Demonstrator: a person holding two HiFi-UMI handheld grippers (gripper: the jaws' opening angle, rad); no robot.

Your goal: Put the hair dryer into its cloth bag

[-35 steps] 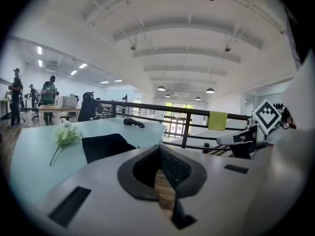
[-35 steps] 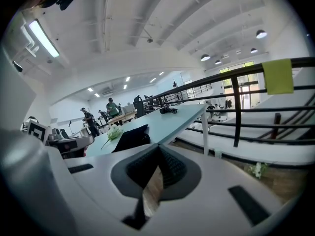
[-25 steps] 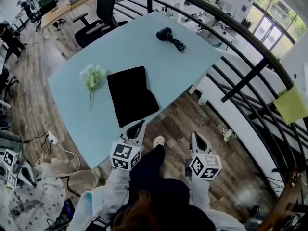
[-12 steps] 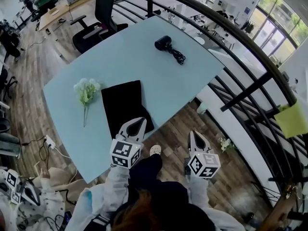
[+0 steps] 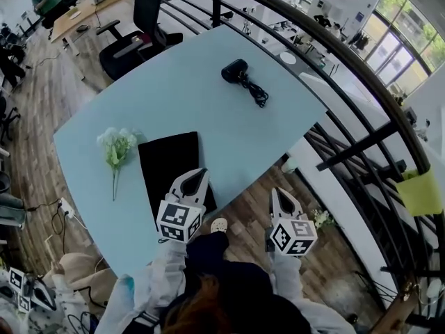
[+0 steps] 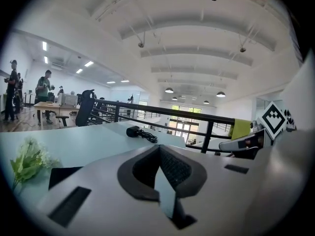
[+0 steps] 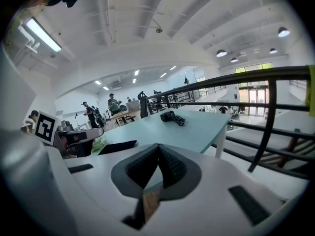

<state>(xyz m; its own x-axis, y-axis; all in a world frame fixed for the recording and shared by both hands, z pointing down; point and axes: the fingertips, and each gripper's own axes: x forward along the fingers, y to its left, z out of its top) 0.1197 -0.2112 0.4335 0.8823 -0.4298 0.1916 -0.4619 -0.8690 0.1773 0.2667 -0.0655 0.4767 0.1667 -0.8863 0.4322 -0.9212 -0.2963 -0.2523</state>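
Note:
A black hair dryer (image 5: 236,70) with its coiled cord lies near the far right corner of the light blue table (image 5: 174,89). It also shows far off as the hair dryer (image 6: 133,131) and the hair dryer (image 7: 168,115). The flat black cloth bag (image 5: 170,164) lies at the table's near edge, visible too as the bag (image 6: 63,177) and the bag (image 7: 118,146). My left gripper (image 5: 197,178) is shut and empty, with its tip over the bag's near right corner. My right gripper (image 5: 279,193) is shut and empty, off the table over the wooden floor.
A sprig of white flowers (image 5: 115,147) lies left of the bag. A black railing (image 5: 348,68) runs along the table's right side. An office chair (image 5: 135,33) stands at the far end. People work at desks in the far left. A power strip (image 5: 66,207) lies on the floor.
Both grippers have come forward toward the table, still shut. The left tip, which stood off the near edge, now reaches over the bag's corner. The table lies nearer in view.

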